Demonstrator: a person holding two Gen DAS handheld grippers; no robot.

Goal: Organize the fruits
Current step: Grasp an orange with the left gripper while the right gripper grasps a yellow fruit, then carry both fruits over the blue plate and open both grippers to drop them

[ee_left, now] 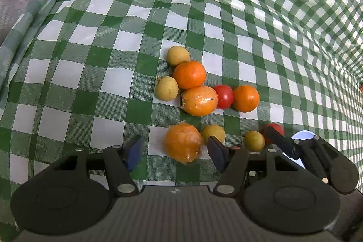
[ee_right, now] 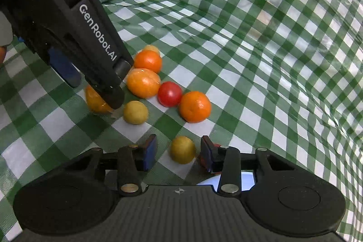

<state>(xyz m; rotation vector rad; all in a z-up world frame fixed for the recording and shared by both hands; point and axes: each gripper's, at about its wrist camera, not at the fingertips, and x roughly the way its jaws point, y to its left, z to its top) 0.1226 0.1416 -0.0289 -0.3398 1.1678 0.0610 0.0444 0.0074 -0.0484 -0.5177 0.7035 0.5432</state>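
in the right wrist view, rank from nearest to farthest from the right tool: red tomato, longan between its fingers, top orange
1. Longan: between the open right tool's fingers, at the bottom.
2. Red tomato: mid-pile, above the tool.
3. Top orange: far end of the pile, upper left.

Right gripper (ee_right: 179, 152) open, fingers (ee_right: 149, 152) either side of a small yellow fruit (ee_right: 182, 149) on the checked table (ee_right: 249, 83), not touching. Left gripper (ee_right: 90, 92) over a wrapped orange (ee_right: 95, 101). Tomato (ee_right: 169, 94) touches a bare orange (ee_right: 194, 106).
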